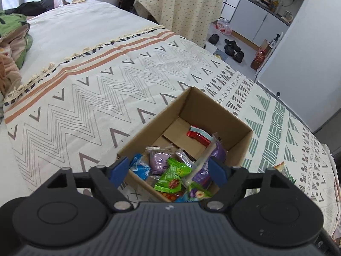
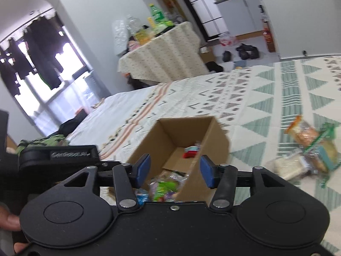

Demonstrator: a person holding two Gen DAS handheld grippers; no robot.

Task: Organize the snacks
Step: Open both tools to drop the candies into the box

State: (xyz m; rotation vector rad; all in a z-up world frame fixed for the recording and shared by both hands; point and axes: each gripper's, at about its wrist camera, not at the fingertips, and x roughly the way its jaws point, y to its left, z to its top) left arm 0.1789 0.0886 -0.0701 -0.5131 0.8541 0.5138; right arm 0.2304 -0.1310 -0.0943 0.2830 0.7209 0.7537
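An open cardboard box (image 1: 202, 111) sits on the patterned bedspread (image 1: 106, 89) and holds several snack packets: a green one (image 1: 170, 177), a purple one (image 1: 158, 162), a blue one (image 1: 138, 166) and a red one (image 1: 198, 135) farther in. My left gripper (image 1: 169, 170) hovers over the box's near end, open, with its blue pads apart and clear of the packets below. My right gripper (image 2: 174, 170) is also open and empty, just short of the box (image 2: 204, 140). More loose snacks (image 2: 307, 149) lie on the bed to the right.
A packet edge (image 1: 281, 167) shows on the bedspread to the right of the box. Crumpled clothes (image 1: 15, 36) lie at the bed's far left. A cloth-covered table (image 1: 181, 6) stands beyond the bed, with shoes (image 1: 232, 49) on the floor. A person's hand (image 2: 8, 221) is at the lower left.
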